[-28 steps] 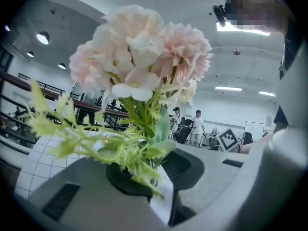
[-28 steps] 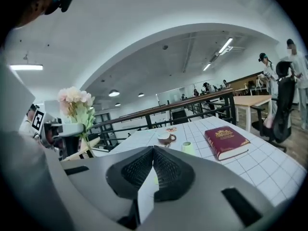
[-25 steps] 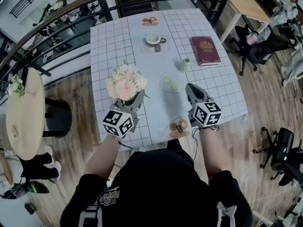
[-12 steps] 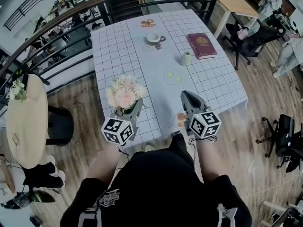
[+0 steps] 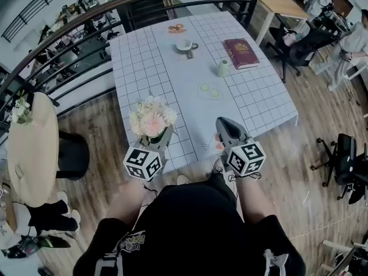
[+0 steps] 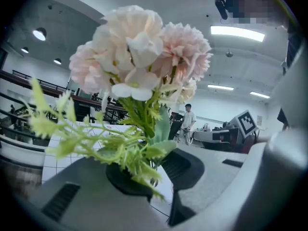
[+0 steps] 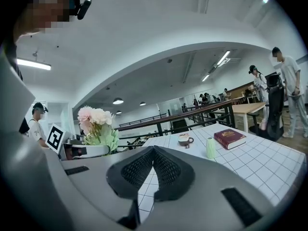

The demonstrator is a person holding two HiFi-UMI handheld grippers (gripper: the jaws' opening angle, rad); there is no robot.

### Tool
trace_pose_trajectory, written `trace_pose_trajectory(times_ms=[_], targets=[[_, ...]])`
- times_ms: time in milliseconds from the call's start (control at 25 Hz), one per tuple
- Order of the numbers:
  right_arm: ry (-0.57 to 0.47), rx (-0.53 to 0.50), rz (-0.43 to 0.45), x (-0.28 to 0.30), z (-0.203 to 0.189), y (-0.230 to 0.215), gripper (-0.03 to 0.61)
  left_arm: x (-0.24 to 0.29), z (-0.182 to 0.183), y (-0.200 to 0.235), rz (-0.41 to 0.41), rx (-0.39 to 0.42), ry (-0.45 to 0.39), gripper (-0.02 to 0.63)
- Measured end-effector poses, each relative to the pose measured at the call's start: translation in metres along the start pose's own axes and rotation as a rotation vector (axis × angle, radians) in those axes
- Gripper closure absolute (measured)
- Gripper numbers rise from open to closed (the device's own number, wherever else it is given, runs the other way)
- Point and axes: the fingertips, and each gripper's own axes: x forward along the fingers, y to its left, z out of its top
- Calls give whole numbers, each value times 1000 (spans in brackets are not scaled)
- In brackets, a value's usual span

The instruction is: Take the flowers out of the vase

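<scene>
A bunch of pale pink and white flowers (image 5: 151, 117) with green leaves stands upright in my left gripper (image 5: 163, 132), which is shut on the stems near the table's front left edge. In the left gripper view the blooms (image 6: 139, 57) fill the middle, and the stems run down between the dark pads of the left gripper (image 6: 144, 179). A small pale green vase (image 5: 222, 68) stands empty further back on the table, beside the book. My right gripper (image 5: 222, 123) is shut and empty over the front edge; its pads (image 7: 139, 165) meet.
On the white checked tablecloth (image 5: 144, 56) lie a red book (image 5: 240, 45), a cup (image 5: 186, 45), a plate of pastries (image 5: 176, 27) and a glass saucer (image 5: 208, 89). A round wooden table (image 5: 31, 148) stands left, a railing behind, office chairs (image 5: 345, 168) right.
Both grippers have drawn back from the middle of the table to its near edge. The flowers came along in the left gripper. The table looks further away.
</scene>
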Motion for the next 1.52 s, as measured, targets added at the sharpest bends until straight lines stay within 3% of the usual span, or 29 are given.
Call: trace_pose_trajectory(times_ms=[1520], targets=[[3,-4,14,-30,-13,12,557,-4,-5,-28,-14,-8,-4,537]])
